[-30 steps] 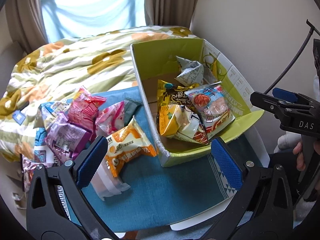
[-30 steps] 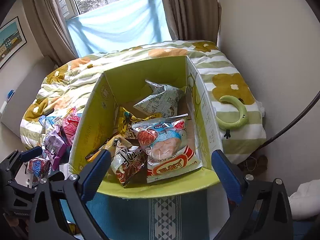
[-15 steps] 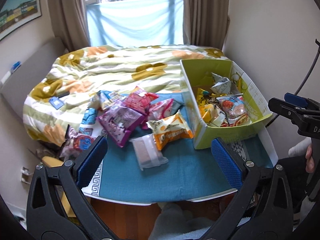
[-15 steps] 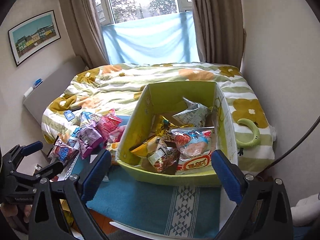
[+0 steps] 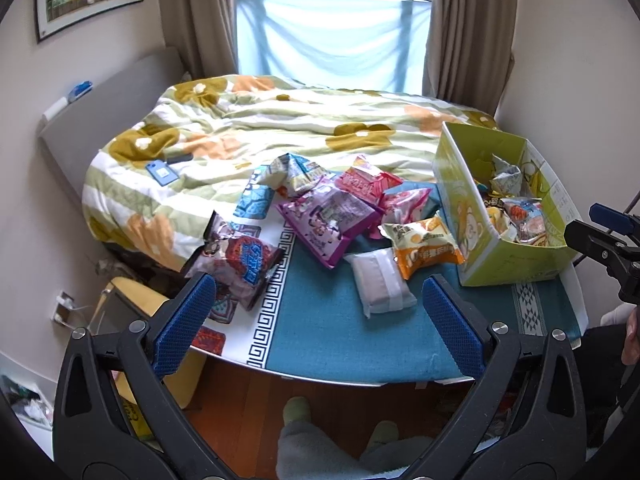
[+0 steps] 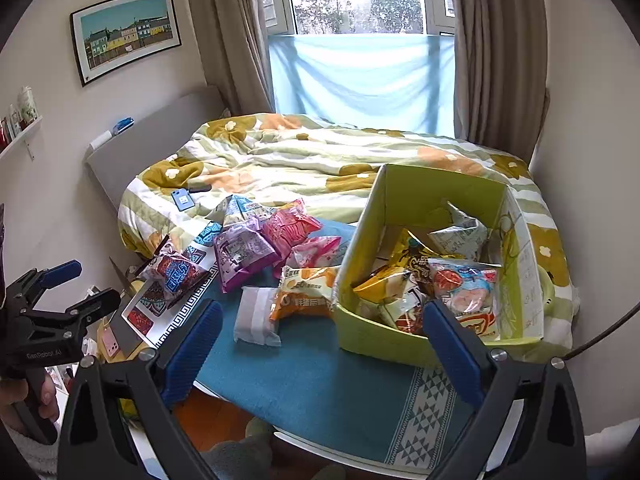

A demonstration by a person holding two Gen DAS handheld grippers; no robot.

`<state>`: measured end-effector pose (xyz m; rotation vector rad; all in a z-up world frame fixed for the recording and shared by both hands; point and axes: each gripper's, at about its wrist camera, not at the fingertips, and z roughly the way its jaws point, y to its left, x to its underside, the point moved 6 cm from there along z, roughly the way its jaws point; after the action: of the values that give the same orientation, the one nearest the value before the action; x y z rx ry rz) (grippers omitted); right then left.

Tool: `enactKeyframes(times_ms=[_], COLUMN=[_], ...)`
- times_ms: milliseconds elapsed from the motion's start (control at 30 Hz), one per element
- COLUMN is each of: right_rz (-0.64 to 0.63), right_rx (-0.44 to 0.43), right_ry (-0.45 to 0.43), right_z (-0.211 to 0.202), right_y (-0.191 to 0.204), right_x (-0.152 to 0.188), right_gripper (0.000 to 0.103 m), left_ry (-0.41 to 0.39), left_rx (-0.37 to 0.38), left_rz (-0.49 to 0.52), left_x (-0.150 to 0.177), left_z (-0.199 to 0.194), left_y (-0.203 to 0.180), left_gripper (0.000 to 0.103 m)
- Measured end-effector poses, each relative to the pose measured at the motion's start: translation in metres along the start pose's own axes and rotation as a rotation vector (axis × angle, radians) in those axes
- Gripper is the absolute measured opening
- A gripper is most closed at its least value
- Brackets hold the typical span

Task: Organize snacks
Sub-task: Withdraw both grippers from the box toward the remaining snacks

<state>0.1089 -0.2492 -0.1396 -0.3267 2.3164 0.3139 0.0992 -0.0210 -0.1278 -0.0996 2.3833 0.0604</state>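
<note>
A green cardboard box (image 5: 468,216) (image 6: 360,240) at the table's right end holds several snack packets. Loose packets lie left of it on the blue cloth: an orange packet (image 5: 424,240) (image 6: 304,292), a white pouch (image 5: 378,286) (image 6: 256,314), a purple bag (image 5: 328,218) (image 6: 242,254), pink bags (image 5: 366,184) (image 6: 292,226) and a dark red-and-blue bag (image 5: 236,258) (image 6: 176,276). My left gripper (image 5: 316,320) hangs open above the table's near edge, holding nothing. My right gripper (image 6: 322,346) is open too, in front of the box.
The small table (image 5: 320,374) stands against a bed with a flowered quilt (image 5: 260,128). A blue phone (image 5: 162,172) lies on the quilt. A person's slippered feet (image 5: 298,410) show under the table. A wall rises at the right, a window behind the bed.
Both grippers have pulled back and up from the box, so the whole table and bed now show. The packets and box have not moved.
</note>
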Motion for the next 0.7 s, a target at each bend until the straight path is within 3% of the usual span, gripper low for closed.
enactKeyframes(times_ms=[367,700], right_rz=[0.038,0.130], right_rx=[-0.003,0.070], right_ry=[0.075,0.211], right_z=[0.076,0.155], right_y=[0.061,0.087], right_x=[0.002,0.031], right_gripper=[0.100,0.100], left_ry=[0.067,0.145], left_rx=[-0.047,-0.012], left_rz=[0.058,0.120], left_x=[-0.004,0.004], left_z=[0.070,0.154], left_y=[0.089,0.124], left_gripper=[0.102,0.102])
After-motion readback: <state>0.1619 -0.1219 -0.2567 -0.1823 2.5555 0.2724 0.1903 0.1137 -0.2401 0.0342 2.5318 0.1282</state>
